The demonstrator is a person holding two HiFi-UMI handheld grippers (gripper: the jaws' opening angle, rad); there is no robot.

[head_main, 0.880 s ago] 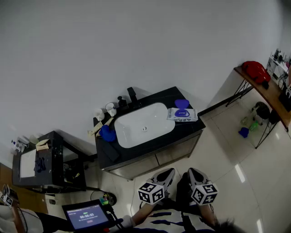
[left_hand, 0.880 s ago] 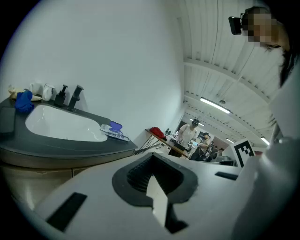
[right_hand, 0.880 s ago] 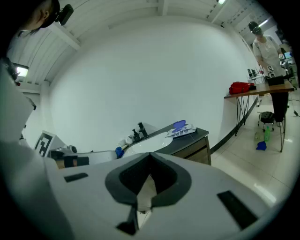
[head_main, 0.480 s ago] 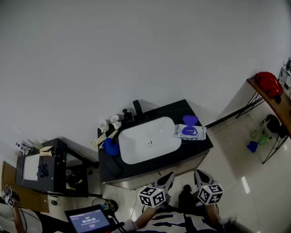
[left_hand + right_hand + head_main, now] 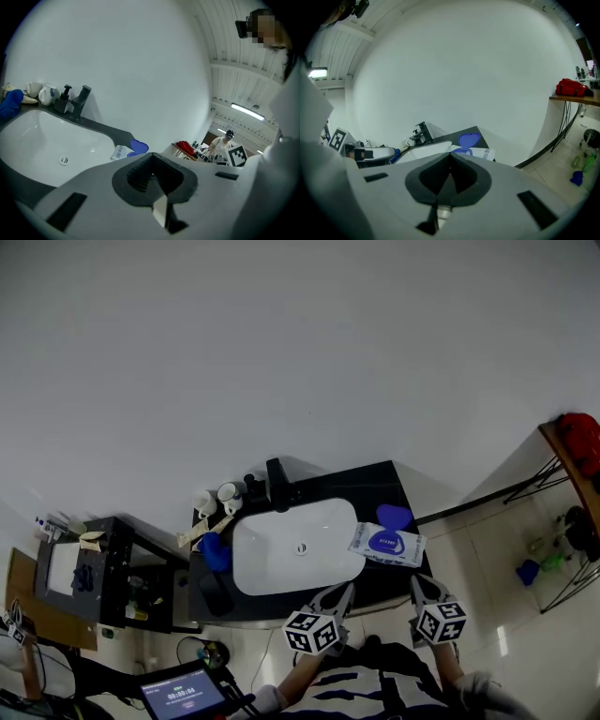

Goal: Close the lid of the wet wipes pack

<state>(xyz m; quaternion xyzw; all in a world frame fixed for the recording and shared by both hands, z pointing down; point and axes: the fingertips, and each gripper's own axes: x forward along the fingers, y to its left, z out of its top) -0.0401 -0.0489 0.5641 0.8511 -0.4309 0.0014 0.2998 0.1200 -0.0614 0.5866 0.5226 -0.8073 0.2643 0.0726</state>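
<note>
the white sink [image 5: 267, 563] is set in a dark tabletop [image 5: 398, 484] against a plain white wall. the wet wipes pack [image 5: 387, 545] lies flat on the tabletop just to the right of the sink, one end touching or slightly overlapping the sink's rim. its blue lid [image 5: 394, 517] stands open, flipped back to the far side of the pack, away from the person.

behind the sink stands a black faucet [image 5: 277, 486]. two white cups [image 5: 217, 496] stand at the sink's back left corner, and a blue cloth [image 5: 214, 551] lies at its left edge.

the left gripper [image 5: 339, 596] hangs in front of the sink's near edge, touching nothing. its fingers [image 5: 93, 187] are pressed together at the tips with nothing between them. the left gripper view looks across the sink towards the pack.

the right gripper [image 5: 419, 585] hangs in front of the sink's near right corner, just short of the pack and apart from it. its fingers [image 5: 511, 187] also meet at the tips, empty. the right gripper view shows the open lid right above those tips.

a wooden shelf with a red bag [image 5: 581, 437] stands well to the right of the sink.
</note>
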